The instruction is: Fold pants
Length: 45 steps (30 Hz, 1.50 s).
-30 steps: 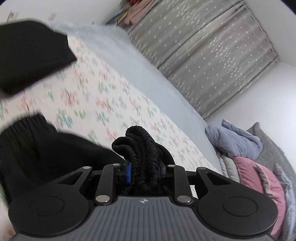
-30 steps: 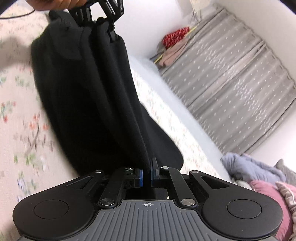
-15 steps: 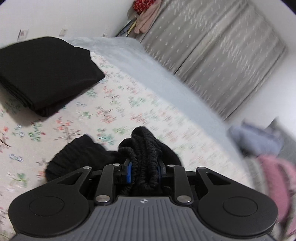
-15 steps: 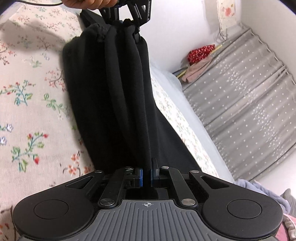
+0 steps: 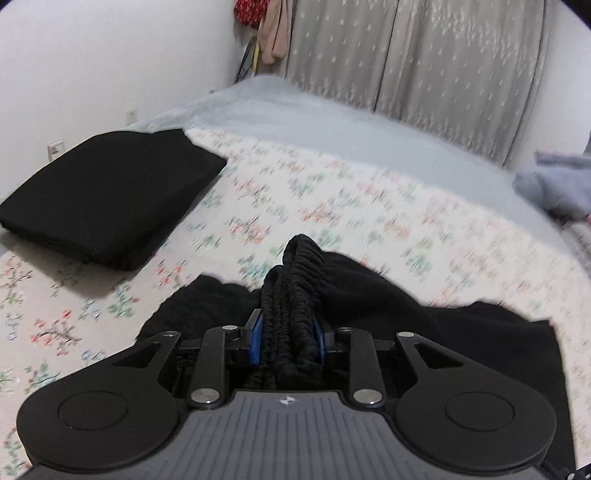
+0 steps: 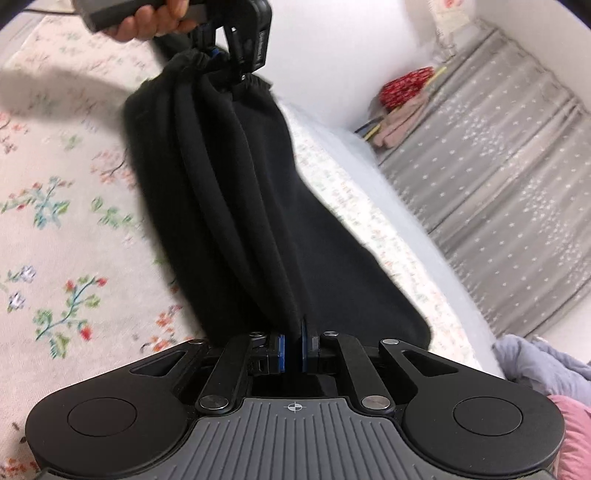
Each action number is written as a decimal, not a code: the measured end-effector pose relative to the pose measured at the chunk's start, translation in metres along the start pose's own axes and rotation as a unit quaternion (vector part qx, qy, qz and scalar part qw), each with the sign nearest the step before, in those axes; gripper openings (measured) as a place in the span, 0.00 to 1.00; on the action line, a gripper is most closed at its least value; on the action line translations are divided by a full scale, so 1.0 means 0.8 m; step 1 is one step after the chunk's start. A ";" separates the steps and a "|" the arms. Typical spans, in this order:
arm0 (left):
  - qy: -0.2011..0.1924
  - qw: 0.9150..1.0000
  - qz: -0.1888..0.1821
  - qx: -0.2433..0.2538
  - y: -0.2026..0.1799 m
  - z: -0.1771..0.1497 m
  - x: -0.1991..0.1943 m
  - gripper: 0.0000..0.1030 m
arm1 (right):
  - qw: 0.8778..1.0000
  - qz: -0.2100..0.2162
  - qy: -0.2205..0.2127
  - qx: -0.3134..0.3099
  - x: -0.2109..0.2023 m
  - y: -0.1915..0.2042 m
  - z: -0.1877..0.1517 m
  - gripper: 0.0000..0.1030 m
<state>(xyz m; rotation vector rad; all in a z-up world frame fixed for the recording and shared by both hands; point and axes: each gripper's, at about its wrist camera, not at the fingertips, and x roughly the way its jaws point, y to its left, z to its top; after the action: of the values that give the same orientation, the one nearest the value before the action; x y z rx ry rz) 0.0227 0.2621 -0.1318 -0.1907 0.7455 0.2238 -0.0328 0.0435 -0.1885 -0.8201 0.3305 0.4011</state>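
Note:
Black pants [image 6: 229,184] hang stretched between my two grippers over the floral bed sheet [image 6: 55,221]. My left gripper [image 5: 288,332] has the bunched elastic waistband [image 5: 299,266] between its blue pads; its jaws are opening slightly while the pads still press the band. In the right wrist view that left gripper [image 6: 225,59] is at the top, held by a hand [image 6: 147,22]. My right gripper [image 6: 291,347] is shut on the far end of the pants, with fabric pinched between its pads. The lower black cloth [image 5: 369,291] rests on the sheet.
A folded stack of black garments [image 5: 107,192] lies on the sheet at the left. A pale blue cover [image 5: 314,122] spans the far bed before grey curtains [image 5: 424,55]. A grey-blue garment [image 5: 554,184] and a pink pillow [image 6: 572,424] lie at the right.
The left wrist view has rolled to level, and the folded black stack now sits lower left. In the right wrist view the left gripper and waistband shifted right, and the pants slant more.

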 end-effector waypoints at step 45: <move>-0.066 0.996 -0.055 -0.006 -0.075 -0.005 -0.065 0.88 | 0.914 0.207 -0.033 0.347 -0.049 -0.164 -0.037 0.35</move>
<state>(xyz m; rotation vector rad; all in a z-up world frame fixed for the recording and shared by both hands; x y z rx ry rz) -0.0008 0.1963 -0.0929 -0.2262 0.6013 0.1357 -0.0097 -0.0682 -0.1066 -0.0301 0.5462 0.6543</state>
